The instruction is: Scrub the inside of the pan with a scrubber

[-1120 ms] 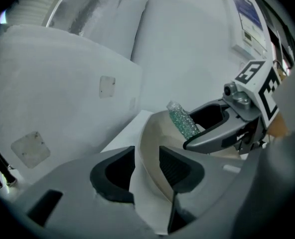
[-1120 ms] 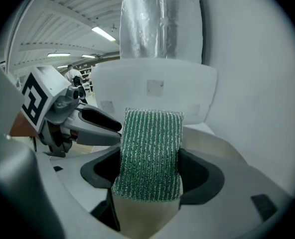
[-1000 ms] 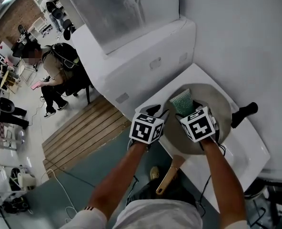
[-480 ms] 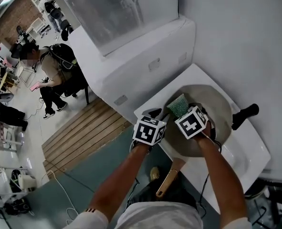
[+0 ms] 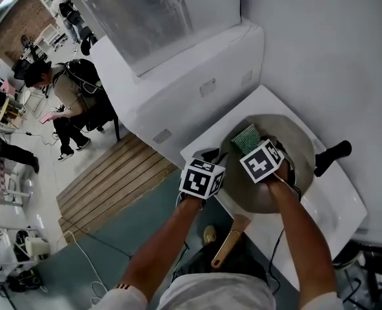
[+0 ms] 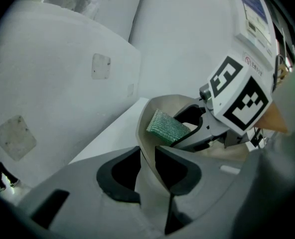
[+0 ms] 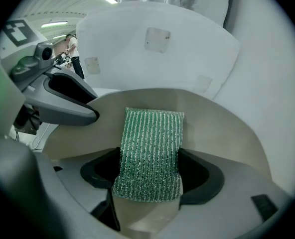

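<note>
Head view with both gripper views, read left to right, every place given relative to the pan (image 5: pixel 297 144).

Far left of the pan, we see a seated person (image 5: pixel 67 95) in a dark top, and nearer to it a strip of wooden slats (image 5: pixel 110 181) on the floor. At the pan's left edge we find the left gripper (image 6: pixel 147 158). Its jaws have just been closing, with the pan's pale wall standing upright between them, and they now pinch that wall from inside and outside.

The pan itself lies in a white basin (image 5: pixel 336 202), with its wooden handle (image 5: pixel 230 236) sticking out over the basin's near edge towards the person's legs.

Inside the pan, towards its far-left part, we see the green scrubber (image 7: pixel 150 153) – a ribbed, mesh-like pad that reaches forward over the pan's inner surface. The right gripper (image 7: pixel 150 176) is clamped on the pad's near end, one jaw on each side, and points steeply down into the pan. Whether the pad's far end touches the metal we cannot tell.

Just right of the pan, a black lever (image 5: pixel 331 156) stands at the basin's edge by the wall.
</note>
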A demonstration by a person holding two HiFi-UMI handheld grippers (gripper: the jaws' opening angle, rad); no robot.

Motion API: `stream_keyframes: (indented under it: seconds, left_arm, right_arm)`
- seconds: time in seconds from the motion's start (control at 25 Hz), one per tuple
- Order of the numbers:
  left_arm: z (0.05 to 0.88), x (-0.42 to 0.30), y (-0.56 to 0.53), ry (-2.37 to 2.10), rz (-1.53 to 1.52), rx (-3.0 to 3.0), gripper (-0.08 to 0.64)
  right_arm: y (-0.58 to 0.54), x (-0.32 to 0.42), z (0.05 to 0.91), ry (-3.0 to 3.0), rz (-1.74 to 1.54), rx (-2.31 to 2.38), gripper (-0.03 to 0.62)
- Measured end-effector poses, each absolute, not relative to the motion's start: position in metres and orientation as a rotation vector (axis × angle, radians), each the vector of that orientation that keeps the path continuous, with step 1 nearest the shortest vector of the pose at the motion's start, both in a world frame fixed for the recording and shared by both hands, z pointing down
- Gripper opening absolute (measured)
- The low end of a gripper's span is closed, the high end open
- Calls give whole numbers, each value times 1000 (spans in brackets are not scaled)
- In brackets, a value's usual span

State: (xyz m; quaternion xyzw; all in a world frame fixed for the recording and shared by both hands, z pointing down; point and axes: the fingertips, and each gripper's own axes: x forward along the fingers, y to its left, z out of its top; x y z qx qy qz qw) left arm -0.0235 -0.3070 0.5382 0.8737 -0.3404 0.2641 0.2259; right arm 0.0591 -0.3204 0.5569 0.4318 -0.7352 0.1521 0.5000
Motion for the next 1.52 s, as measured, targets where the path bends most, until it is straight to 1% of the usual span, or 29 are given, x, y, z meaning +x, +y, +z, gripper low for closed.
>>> stream_keyframes:
  seconds: [0.32,0.48,0.68,0.84,1.12,1.28,1.52]
  left_arm:
    - [541,-24,-308,-935,721,2407,102]
    - [541,-24,-308,-925,716,2409,102]
    - [540,-24,-308,-925,711,2416,103]
    - [539,-24,-307,-928,693,2422,103]
    - [534,-25,-305,-944,634,2432,103]
    - [535,-25,-305,-942,639,2431,103]
    - [535,-25,-305,-946,642,2433,103]
  right_arm:
    - [-326,106,543,-1704,388,1183,351]
    - [-325,115,535,-1699,389,1217,352]
    - [-311,84,526,-1758,353,1157,351]
    - [-297,54,535,-1777,354,1081,352]
    - [-278,41,566,-1737,382,997,351]
    - [-278,57,572,-1686,367,1004,351]
    - [-281,101,564,-1609,378,1101,353]
